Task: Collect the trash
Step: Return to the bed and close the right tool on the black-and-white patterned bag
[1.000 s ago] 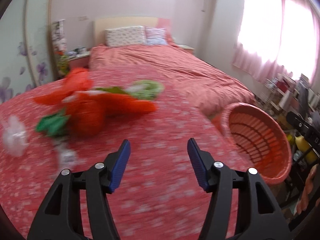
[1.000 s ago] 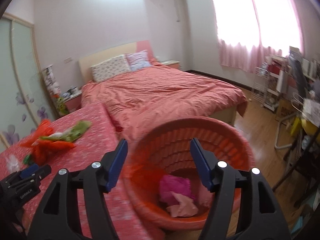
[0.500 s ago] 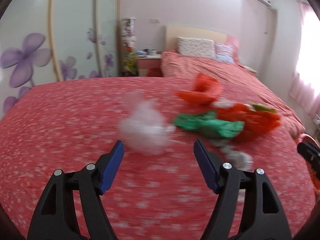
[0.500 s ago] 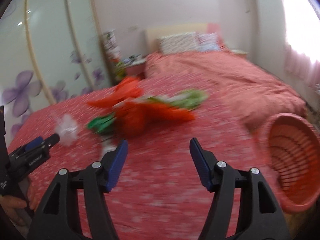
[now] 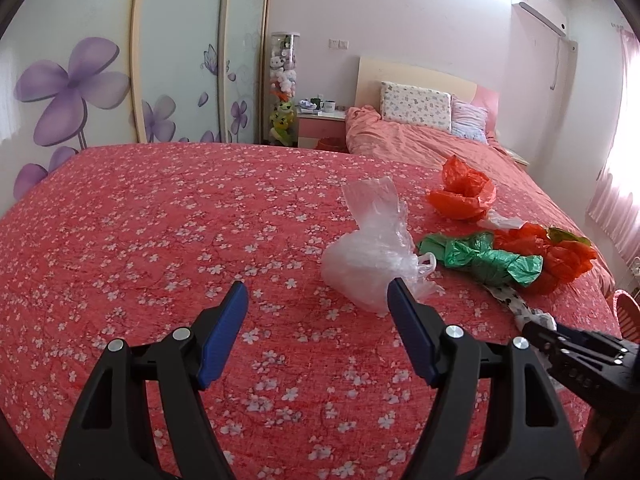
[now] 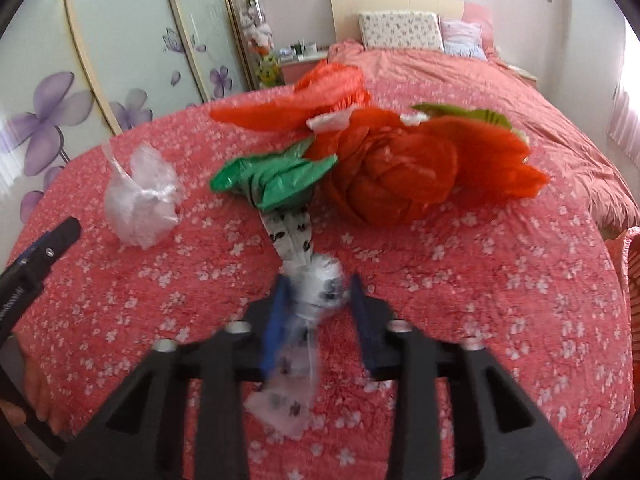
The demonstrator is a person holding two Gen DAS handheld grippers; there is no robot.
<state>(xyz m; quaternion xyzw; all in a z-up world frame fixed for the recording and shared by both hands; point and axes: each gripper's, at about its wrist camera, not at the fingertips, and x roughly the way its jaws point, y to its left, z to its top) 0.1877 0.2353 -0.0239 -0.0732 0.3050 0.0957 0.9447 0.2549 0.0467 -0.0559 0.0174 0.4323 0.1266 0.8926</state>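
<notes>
1. We've got the white printed bag (image 6: 310, 288) lying on the red floral bedspread (image 6: 480, 280), nearest us, its far tail running up under the green bag (image 6: 272, 178). The knotted wad sits between the blue pads.
2. Right tongs (image 6: 316, 308) are closing on that wad. Frame is blurred, so we can't confirm the pads are pressing yet (looks close to contact).
3. Handling, our read: thin film, near weightless, fully soft, slick. It will crush flat, so the wad is the right spot to pinch. A loose tail would likely slip out.
4. Risk: the tail under the green bag may drag it along on lift (harmless, it's trash too).
5. Clear bag (image 5: 372, 256) sits left of the pile on the same bedspread, puffed up, one handle loop out to its right. Same handling: light, crinkly, slippery. We'd take it by the bunched neck at the top or the loop, not the ballooned body.
6. Left tongs (image 5: 316, 308) are spread wide with nothing between them, just short of the clear bag; the right pad overlaps its lower edge in view (contact not evident).
7. Orange bags (image 6: 392, 176) lie crumpled behind the green one, soft and bulky.
8. Basket (image 5: 628, 312) rim shows at the bed's right edge.
</notes>
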